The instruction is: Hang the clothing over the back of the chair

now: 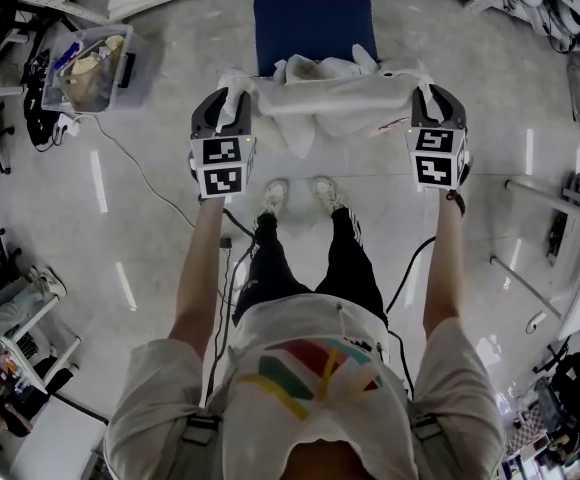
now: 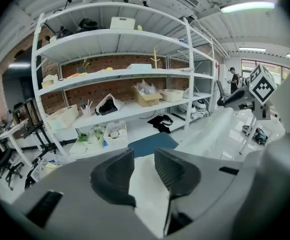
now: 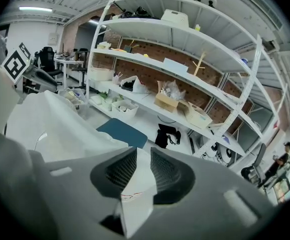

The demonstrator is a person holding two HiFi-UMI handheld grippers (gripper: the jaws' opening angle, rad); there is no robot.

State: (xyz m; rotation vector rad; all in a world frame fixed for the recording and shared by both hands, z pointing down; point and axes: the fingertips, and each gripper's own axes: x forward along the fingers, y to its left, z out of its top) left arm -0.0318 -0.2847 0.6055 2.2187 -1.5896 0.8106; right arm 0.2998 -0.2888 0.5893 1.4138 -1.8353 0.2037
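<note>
The clothing (image 1: pixel 335 98), a white garment, is stretched sideways between the two grippers. Its long axis runs left to right across the top of the chair (image 1: pixel 315 23), whose blue seat shows just beyond it. In the head view the cloth appears to lie over the chair's back already: some bunches on the seat side and a fold hangs toward the person's feet. The back itself is hidden under the fabric.

Each gripper stands at one end of the garment, level with the other, and both point forward and down at the chair, so neither hand is clearly nearer. The coming move turns on the cloth lying straight ahead of both sets of jaws and resting on the back, which means letting go should leave it hanging there.

The left gripper (image 2: pixel 144 169) has its jaws spread wide. White cloth lies in the gap between them, but the pads no longer seem to pinch it. The right gripper (image 3: pixel 143 171) has its jaws drawn close together, with a corner of the garment clamped between the ribbed pads.
</note>
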